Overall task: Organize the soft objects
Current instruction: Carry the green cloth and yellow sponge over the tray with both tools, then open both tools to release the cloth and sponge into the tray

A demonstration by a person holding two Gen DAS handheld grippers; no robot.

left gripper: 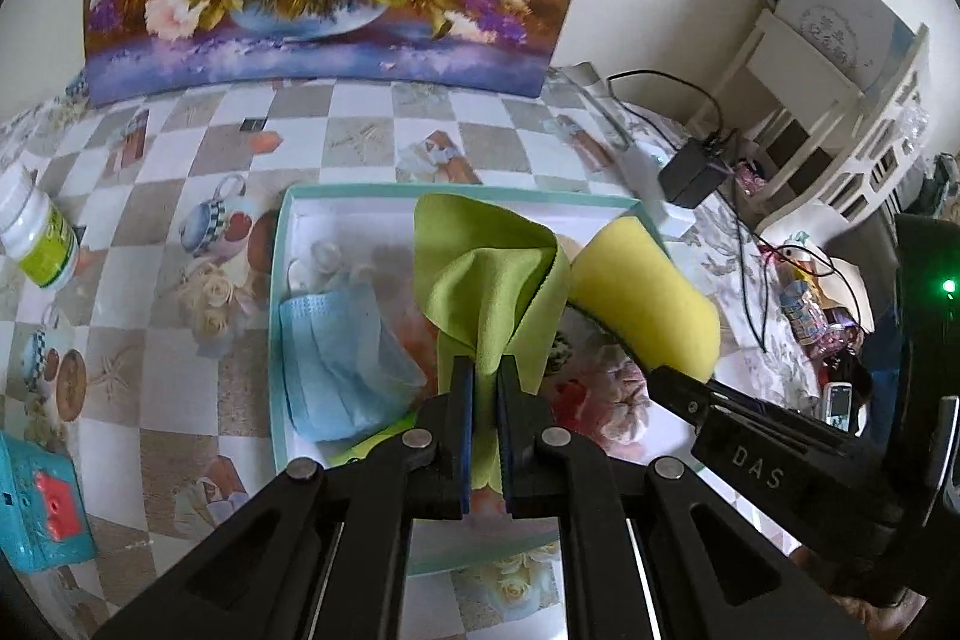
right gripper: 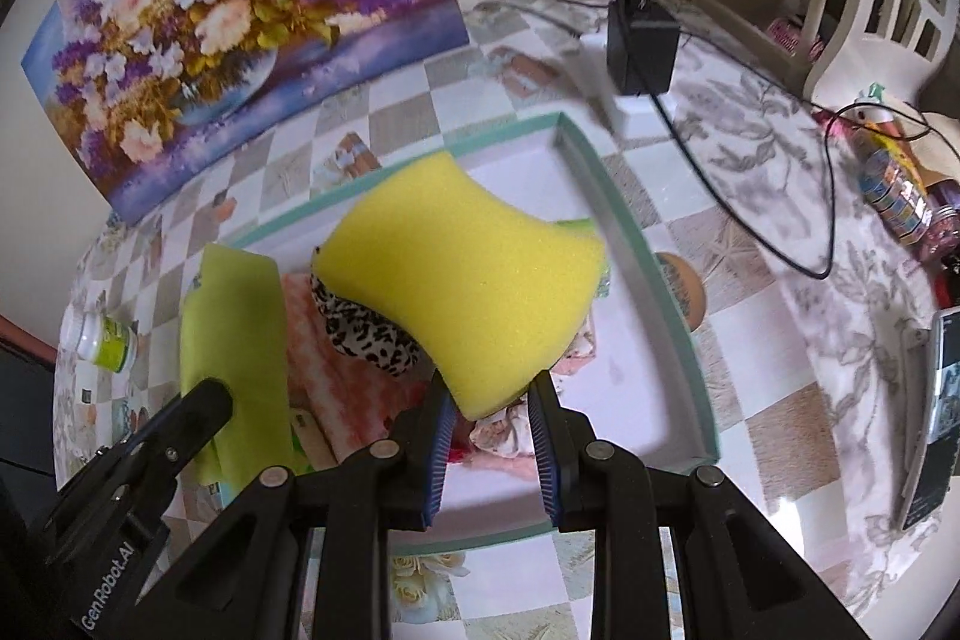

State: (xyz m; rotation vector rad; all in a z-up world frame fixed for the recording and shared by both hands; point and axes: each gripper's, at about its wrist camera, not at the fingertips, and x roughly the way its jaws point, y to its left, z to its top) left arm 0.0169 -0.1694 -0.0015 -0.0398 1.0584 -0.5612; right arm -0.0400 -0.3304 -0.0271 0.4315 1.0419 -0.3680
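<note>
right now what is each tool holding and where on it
The left tool pinches the lime green cloth at a bunched lower fold. The right tool clamps the yellow foam sponge by its near narrow end.

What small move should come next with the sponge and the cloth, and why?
Probably lower the right gripper and let go: its yellow sponge already hangs over the teal box, while the left gripper holds the green cloth beside it.
</note>
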